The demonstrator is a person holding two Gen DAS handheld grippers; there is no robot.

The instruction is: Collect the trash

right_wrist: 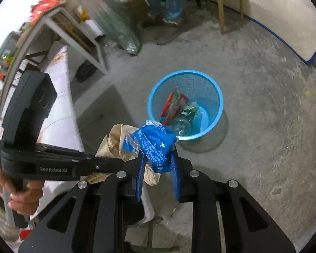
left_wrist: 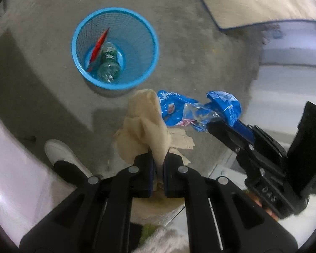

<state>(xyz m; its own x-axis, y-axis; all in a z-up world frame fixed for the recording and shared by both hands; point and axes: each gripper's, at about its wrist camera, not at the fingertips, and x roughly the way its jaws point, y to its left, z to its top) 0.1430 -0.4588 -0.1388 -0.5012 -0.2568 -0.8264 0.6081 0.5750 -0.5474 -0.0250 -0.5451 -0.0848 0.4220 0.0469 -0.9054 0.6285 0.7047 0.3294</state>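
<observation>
My left gripper (left_wrist: pixel 159 158) is shut on a crumpled beige paper (left_wrist: pixel 144 122), held above the concrete floor. Just to its right, my right gripper (left_wrist: pixel 223 122) is shut on a crumpled blue plastic wrapper (left_wrist: pixel 177 107). In the right wrist view the blue wrapper (right_wrist: pixel 153 145) bulges between the blue pads of my right gripper (right_wrist: pixel 158 160), with the beige paper (right_wrist: pixel 115 139) and my left gripper (right_wrist: pixel 124 162) close on its left. A blue mesh basket (left_wrist: pixel 113 10) stands on the floor beyond both, holding a red wrapper (left_wrist: pixel 98 48) and a clear bottle (left_wrist: pixel 109 67). Both loads hang short of the basket rim (right_wrist: pixel 185 72).
A white shoe (left_wrist: pixel 61 156) stands on the floor at lower left, beside a white table edge (left_wrist: pixel 8 168). Beyond the basket are a person in jeans (right_wrist: pixel 168 0), a wooden chair (right_wrist: pixel 221 4), a white frame table (right_wrist: pixel 78 35), a green bag (right_wrist: pixel 122 31) and a blue-edged board (right_wrist: pixel 284 21).
</observation>
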